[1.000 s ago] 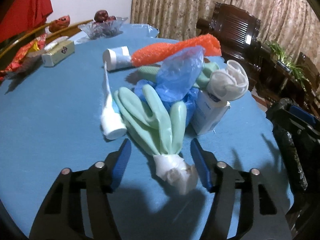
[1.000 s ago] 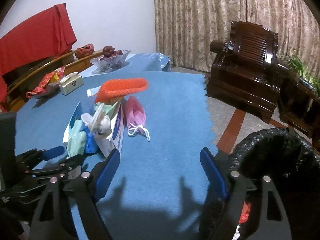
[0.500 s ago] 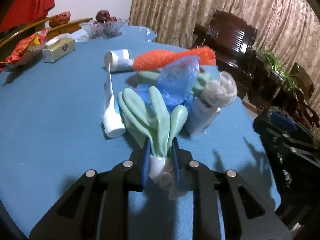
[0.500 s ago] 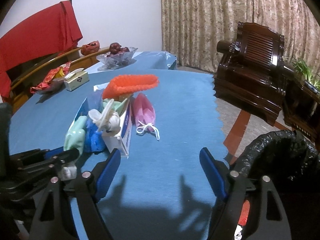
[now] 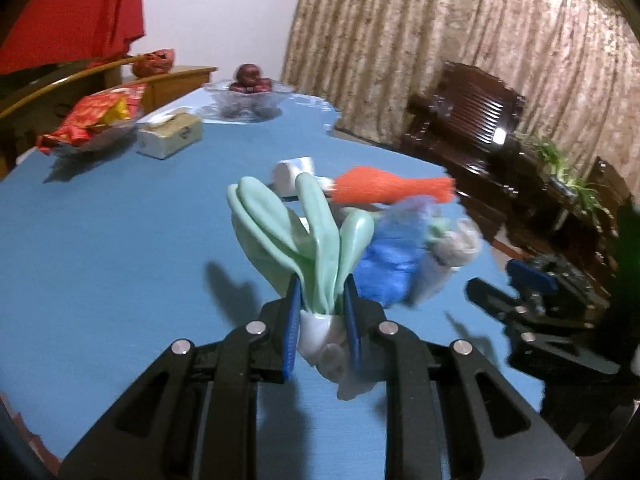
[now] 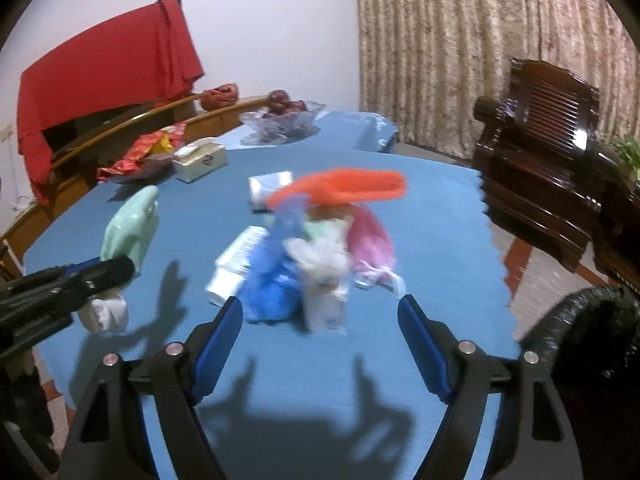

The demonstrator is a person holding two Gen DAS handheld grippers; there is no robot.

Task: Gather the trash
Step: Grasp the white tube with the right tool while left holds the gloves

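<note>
While its blue pads press on the white knotted base of the pale green glove [image 5: 308, 236], the left gripper [image 5: 320, 320] holds it clear of the blue tablecloth [image 5: 120, 240], the glove's fingers pointing up and away. Ahead and to its right lies the rest of the trash: a crumpled blue bag [image 6: 272, 280], an orange net sleeve [image 6: 352, 188] beyond it, a pink mask [image 6: 370, 246]. The right gripper [image 6: 320, 344] hovers just short of that pile, jaws wide and closing, with nothing between them. A black-lined bin [image 6: 592, 332] sits to its right.
</note>
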